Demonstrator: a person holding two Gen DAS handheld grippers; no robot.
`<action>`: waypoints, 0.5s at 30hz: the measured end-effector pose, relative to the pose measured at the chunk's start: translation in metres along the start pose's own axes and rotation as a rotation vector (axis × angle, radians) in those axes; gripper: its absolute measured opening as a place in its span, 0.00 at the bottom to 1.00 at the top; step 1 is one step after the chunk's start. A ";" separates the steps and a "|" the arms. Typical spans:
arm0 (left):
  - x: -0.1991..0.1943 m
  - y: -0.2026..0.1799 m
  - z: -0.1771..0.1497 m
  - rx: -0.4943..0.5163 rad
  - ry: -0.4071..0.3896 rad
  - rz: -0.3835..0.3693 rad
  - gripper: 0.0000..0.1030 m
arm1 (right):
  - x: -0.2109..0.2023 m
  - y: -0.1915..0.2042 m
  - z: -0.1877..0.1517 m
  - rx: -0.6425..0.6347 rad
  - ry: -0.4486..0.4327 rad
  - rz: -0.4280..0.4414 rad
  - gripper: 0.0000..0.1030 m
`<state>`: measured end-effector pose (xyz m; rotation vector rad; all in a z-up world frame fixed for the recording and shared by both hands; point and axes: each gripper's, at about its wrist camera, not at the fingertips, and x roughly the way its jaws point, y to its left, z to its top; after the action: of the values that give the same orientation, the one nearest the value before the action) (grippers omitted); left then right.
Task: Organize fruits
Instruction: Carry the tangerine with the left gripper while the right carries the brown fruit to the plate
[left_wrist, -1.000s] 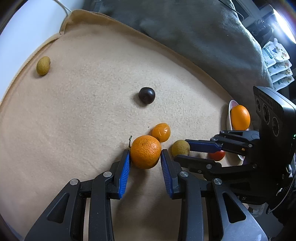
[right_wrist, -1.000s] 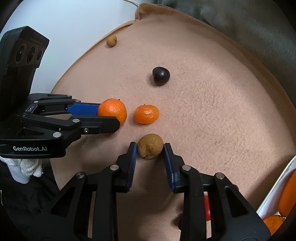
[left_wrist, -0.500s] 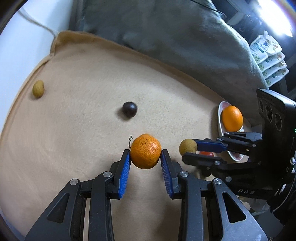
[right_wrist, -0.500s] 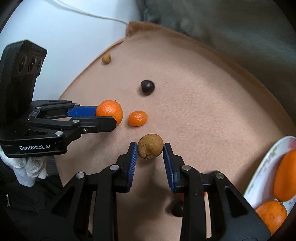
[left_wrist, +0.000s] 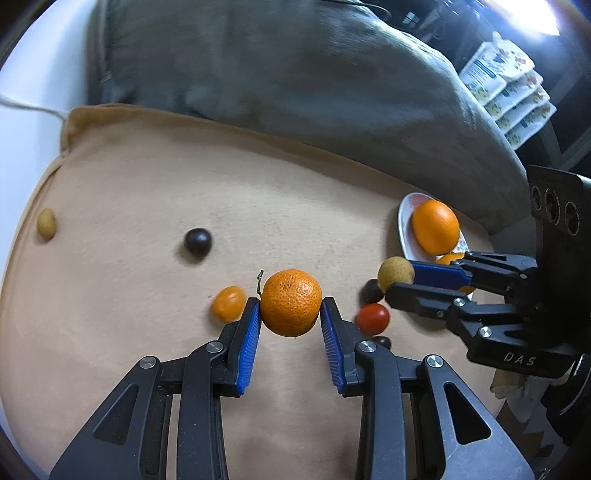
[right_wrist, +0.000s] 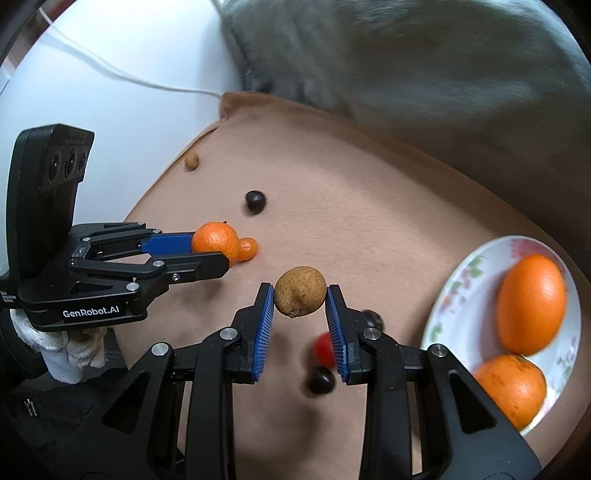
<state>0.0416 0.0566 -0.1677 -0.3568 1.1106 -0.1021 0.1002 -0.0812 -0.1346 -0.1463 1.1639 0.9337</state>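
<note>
Black left gripper (left_wrist: 291, 314); blue ribbed pads (left_wrist: 246, 343); silver screws.

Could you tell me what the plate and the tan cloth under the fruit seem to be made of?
Plate: probably glazed ceramic, though possibly melamine; glossy white with a printed floral pattern. Tan cloth: looks like fleece or a soft blanket; matte, fuzzy nap, rounded folded edge.

An orange mandarin (left_wrist: 291, 302), a brown-tan fruit (right_wrist: 300, 291), a floral-patterned white plate (right_wrist: 458, 291) on a tan cloth (left_wrist: 155, 192).

Mandarin (left_wrist: 291, 302) between hand-held gripper (left_wrist: 290, 314) pads
</note>
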 end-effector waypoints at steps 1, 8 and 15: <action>0.000 -0.003 0.001 0.007 0.001 -0.002 0.31 | -0.004 -0.003 -0.003 0.011 -0.009 -0.007 0.29; 0.004 -0.034 0.007 0.072 0.010 -0.023 0.31 | -0.035 -0.032 -0.017 0.099 -0.065 -0.054 0.29; 0.016 -0.066 0.014 0.138 0.026 -0.057 0.31 | -0.066 -0.065 -0.036 0.185 -0.110 -0.109 0.29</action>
<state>0.0671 -0.0059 -0.1541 -0.2644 1.1126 -0.2329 0.1140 -0.1778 -0.1182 -0.0089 1.1223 0.7254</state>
